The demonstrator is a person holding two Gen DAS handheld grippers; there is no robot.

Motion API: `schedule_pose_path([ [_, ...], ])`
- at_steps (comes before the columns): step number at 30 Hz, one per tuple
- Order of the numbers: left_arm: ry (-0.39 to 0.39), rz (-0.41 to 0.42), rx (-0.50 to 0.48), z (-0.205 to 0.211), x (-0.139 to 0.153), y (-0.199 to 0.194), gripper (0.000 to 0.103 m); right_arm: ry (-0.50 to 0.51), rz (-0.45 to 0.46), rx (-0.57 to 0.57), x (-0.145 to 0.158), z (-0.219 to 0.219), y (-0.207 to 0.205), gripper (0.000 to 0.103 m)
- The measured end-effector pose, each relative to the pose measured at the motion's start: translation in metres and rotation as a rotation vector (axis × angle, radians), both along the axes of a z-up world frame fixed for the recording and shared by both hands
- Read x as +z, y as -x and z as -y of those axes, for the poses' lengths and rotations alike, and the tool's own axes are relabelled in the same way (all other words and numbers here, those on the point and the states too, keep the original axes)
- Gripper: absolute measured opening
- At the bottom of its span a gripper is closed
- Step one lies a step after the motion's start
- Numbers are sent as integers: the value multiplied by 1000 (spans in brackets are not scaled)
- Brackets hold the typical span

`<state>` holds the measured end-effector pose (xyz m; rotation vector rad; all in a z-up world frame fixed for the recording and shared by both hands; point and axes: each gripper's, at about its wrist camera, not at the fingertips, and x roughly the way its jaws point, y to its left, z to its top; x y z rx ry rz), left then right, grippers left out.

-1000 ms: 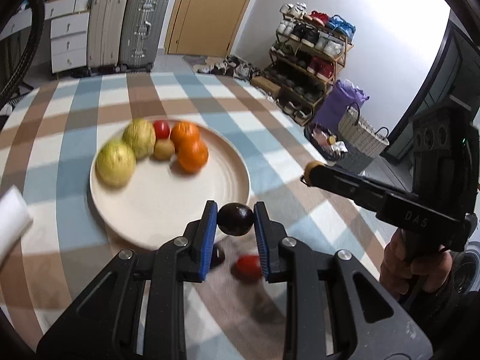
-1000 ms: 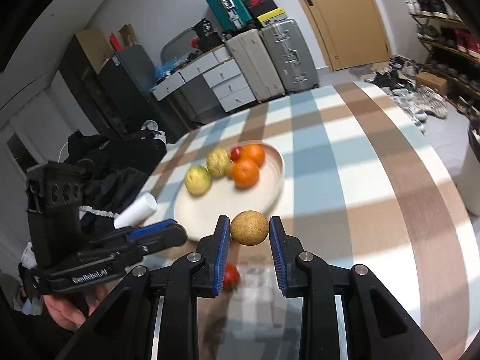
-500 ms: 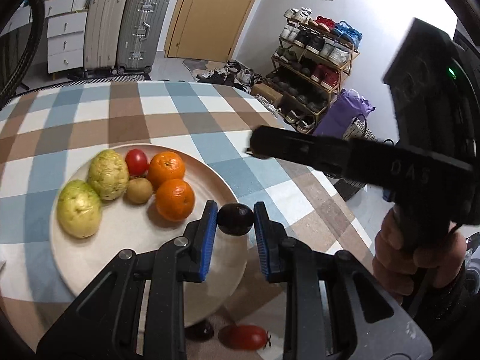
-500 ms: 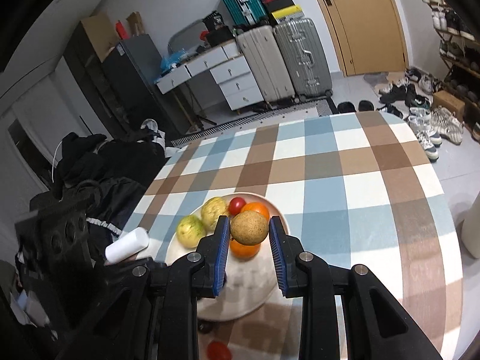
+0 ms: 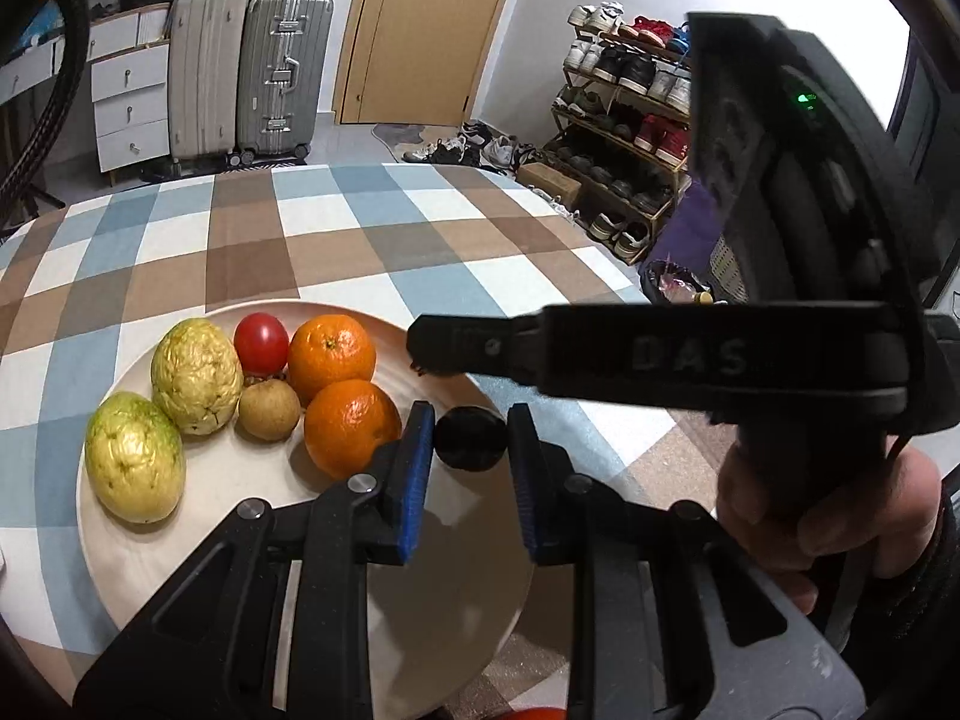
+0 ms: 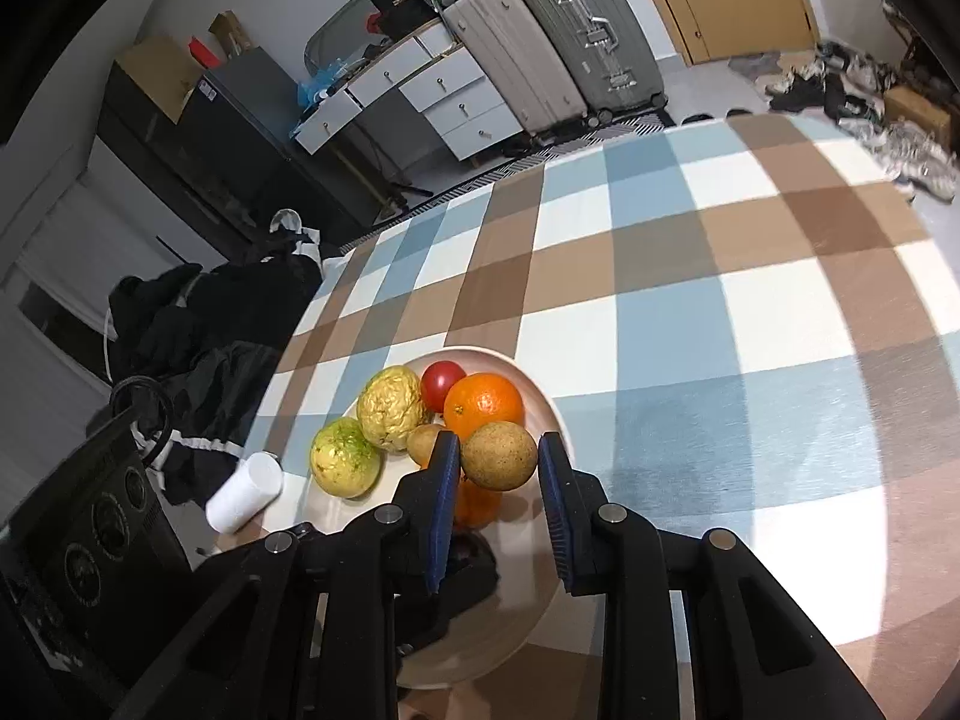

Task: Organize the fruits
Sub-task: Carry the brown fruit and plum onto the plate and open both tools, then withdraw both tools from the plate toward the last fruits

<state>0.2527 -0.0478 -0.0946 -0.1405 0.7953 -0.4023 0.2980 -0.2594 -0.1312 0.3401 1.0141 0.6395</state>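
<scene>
A beige plate [image 5: 198, 546] on the checked tablecloth holds two yellow-green guavas [image 5: 135, 465], a red tomato [image 5: 260, 342], a small brown fruit [image 5: 269, 408] and two oranges [image 5: 351, 426]. My left gripper [image 5: 470, 441] is shut on a dark round fruit [image 5: 470, 437] above the plate's right part. My right gripper [image 6: 498, 465] is shut on a brown round fruit [image 6: 498, 455] above the same plate [image 6: 543, 402]. The right gripper's finger [image 5: 480, 348] crosses the left wrist view just beyond the dark fruit.
A white cylinder [image 6: 244, 492] lies on the table left of the plate. A red fruit [image 5: 534, 713] shows at the bottom edge of the left wrist view. Suitcases, drawers and a shoe rack stand beyond the table.
Both grippers have moved forward over the plate with their fruits still held. The right gripper has come in above and ahead of the left one.
</scene>
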Motion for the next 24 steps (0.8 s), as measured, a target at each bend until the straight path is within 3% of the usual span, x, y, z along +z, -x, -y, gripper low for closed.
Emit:
schedule_pose_path([
  [7,63,-42,26,-12,-5,-10,23,15,-23,-17,-7,-3,-5,29],
  [10,65,-40,9,-12,-5,-7,23,-12,-6,-37,-4,3,-2,50],
  [12,56,-27,3,-11,0,-1,25,-53,4,-50,0,10,0,51],
  [17,43,15,24,-16,16,17,48,-105,51,-82,20,27,20,51],
  [24,28,59,52,-26,41,55,65,-97,113,-123,44,45,67,57],
])
